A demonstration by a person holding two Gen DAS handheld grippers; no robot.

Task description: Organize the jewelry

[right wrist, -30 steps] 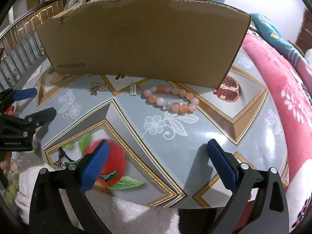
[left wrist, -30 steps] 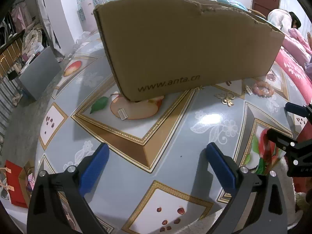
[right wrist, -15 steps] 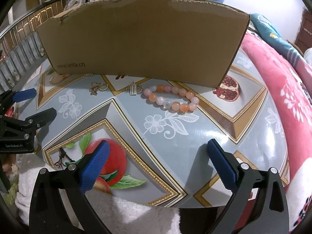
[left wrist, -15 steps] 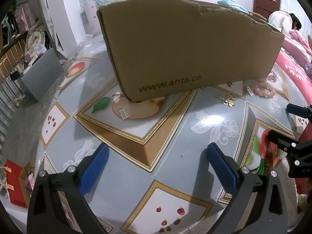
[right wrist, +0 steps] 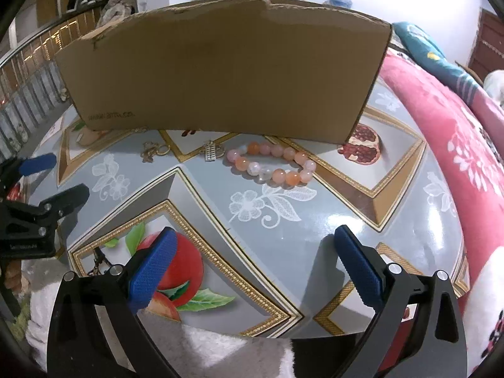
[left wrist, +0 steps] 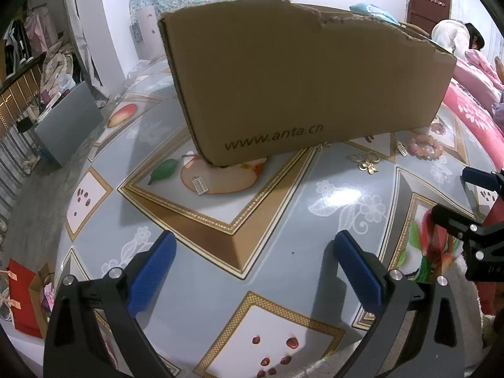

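Nothing is being held yet; looks like the approach step. Left tool [left wrist: 252, 252] and right tool [right wrist: 253, 247] are both hovering wide over the desk [right wrist: 283, 220], empty.

Bead bracelet [right wrist: 271, 164] is lying flat just in front of the cardboard box [right wrist: 220, 72], with a small silver charm [right wrist: 210, 151] just beside it and a gold charm [right wrist: 153, 151] further left. Another small silver charm [left wrist: 199, 185] is sitting near the box corner in the left view.

Next move, my guess: right tool is going for the bracelet; needs a low approach and one side of the loop pinched.

Desk is wearing a glossy fruit-print cover. A pink blanket [right wrist: 447, 132] is lying at the right, and clutter is filling the room behind.
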